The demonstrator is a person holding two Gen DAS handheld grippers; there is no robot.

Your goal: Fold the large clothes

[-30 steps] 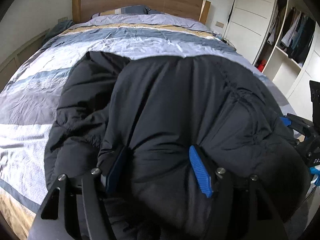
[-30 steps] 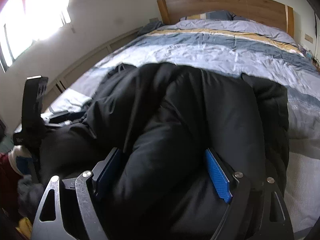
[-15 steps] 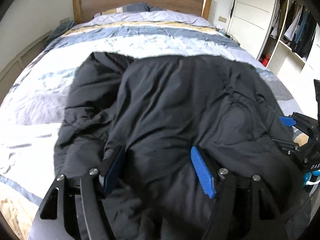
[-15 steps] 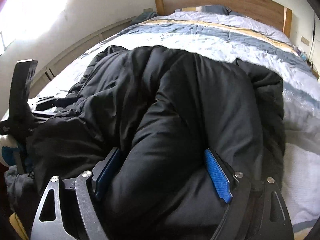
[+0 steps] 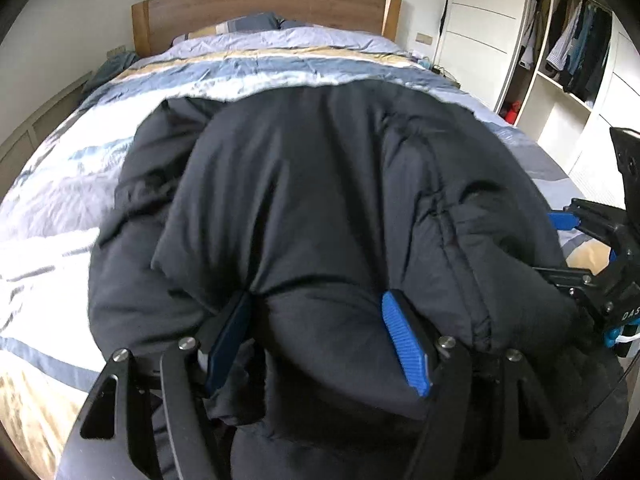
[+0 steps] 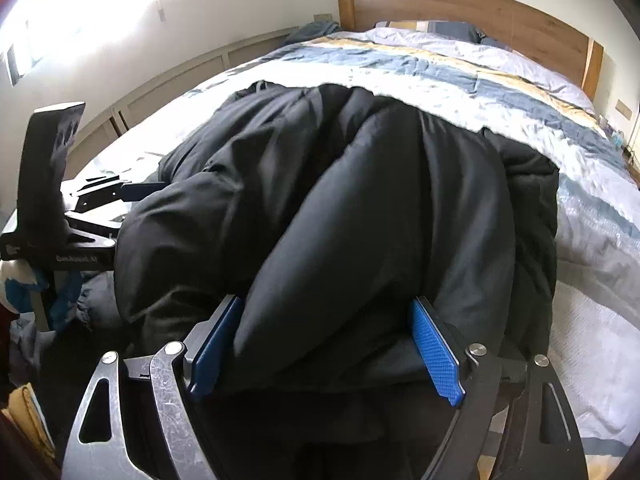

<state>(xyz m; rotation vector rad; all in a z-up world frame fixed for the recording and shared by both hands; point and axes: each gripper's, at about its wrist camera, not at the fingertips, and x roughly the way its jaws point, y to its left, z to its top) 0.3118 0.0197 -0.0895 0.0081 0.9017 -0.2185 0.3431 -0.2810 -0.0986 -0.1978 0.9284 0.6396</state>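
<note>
A large black puffy jacket (image 5: 320,200) lies across the foot end of the striped bed; it also fills the right wrist view (image 6: 360,220). My left gripper (image 5: 320,336) is shut on a thick fold of the jacket's near edge, blue pads pressed into the padding. My right gripper (image 6: 328,344) is shut on another thick fold of the same edge. The right gripper shows at the right edge of the left wrist view (image 5: 592,248), and the left gripper at the left edge of the right wrist view (image 6: 80,220). The jacket's underside is hidden.
The bed (image 5: 60,208) has a blue, white and tan striped duvet and a wooden headboard (image 5: 260,4). An open wardrobe with hanging clothes (image 5: 576,52) stands to the right. Low wall panels (image 6: 180,80) and a bright window lie to the left.
Both grippers have kept their hold and moved forward and slightly up, carrying the jacket's near edge over toward the headboard. The jacket bulges higher and covers more of the duvet.
</note>
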